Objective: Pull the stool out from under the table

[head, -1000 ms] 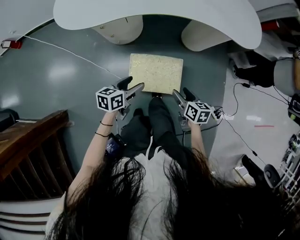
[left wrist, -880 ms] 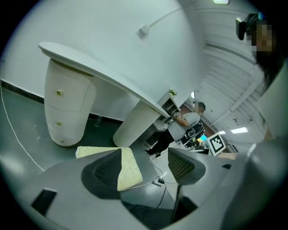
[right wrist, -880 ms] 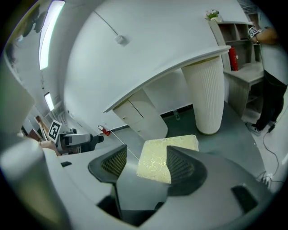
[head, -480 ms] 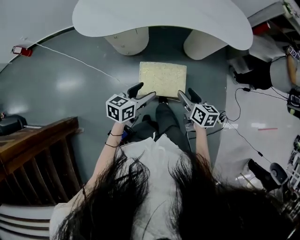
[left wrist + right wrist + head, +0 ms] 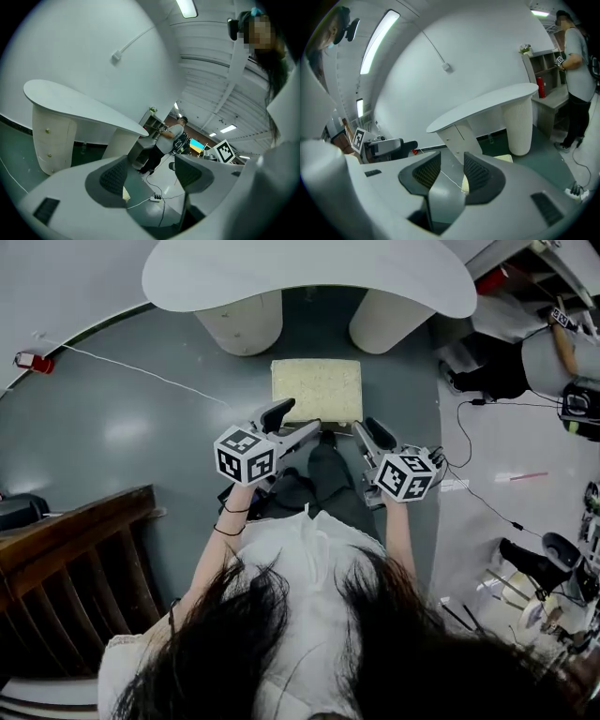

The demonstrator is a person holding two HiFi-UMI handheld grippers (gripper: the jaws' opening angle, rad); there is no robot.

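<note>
The stool, with a pale yellow square seat, stands on the grey floor just in front of the white table, between its two round legs. My left gripper hovers at the seat's near left corner, open and empty. My right gripper is off the near right corner; its jaws are closing with nothing between them. In the left gripper view the left gripper gapes wide, with a sliver of the stool below. In the right gripper view the right gripper shows a narrow gap, and the stool lies beyond it.
The person's dark legs stand between the grippers, just short of the stool. A wooden railing is at the lower left. A white cable crosses the floor at the left. Cables and a power strip lie at the right, near another person.
The right gripper's jaws have narrowed. Both grippers have drifted slightly with the shifting view and stay at the seat's near corners. The stool sits in the same spot by the table.
</note>
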